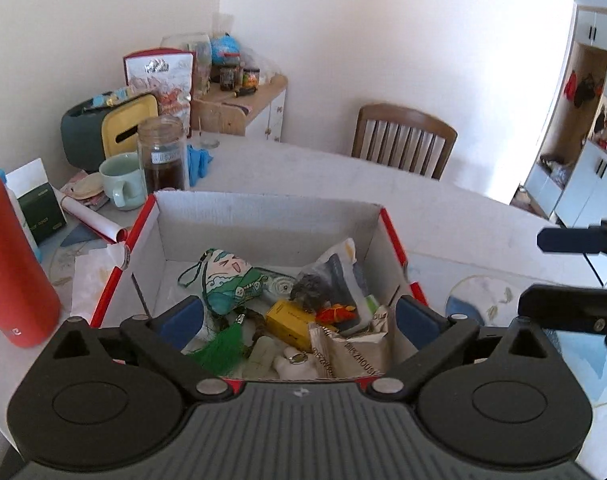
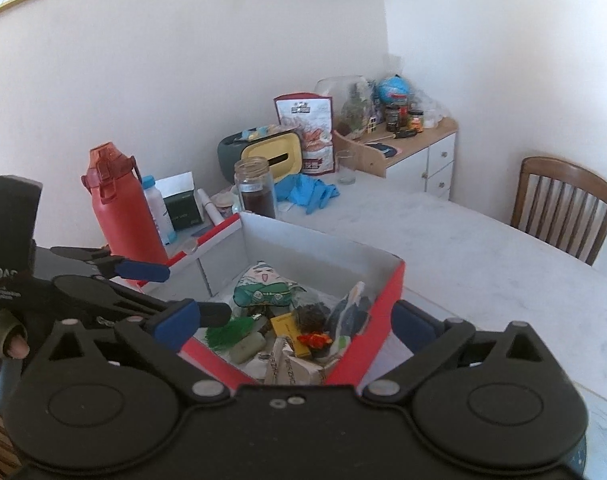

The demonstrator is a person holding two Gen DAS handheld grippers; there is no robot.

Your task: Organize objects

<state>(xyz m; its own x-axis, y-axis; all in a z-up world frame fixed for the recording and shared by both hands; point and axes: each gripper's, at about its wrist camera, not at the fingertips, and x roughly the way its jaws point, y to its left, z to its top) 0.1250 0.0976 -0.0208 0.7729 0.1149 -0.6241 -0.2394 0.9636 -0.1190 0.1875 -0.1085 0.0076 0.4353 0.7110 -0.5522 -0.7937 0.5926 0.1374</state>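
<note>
Red-sided cardboard box (image 1: pixel 269 216), white inside, open top, full of trinkets

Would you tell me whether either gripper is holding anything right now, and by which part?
Nothing is held: the left gripper and right gripper both stand open above the red box.

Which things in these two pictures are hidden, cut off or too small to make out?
- Left wrist view: the red bottle loses its top at the picture's edge.
- Left wrist view: the left gripper body covers the box near wall.
- Right wrist view: the print on the paper packet is too small to read.
- Right wrist view: the mug is hidden behind the jar.
</note>
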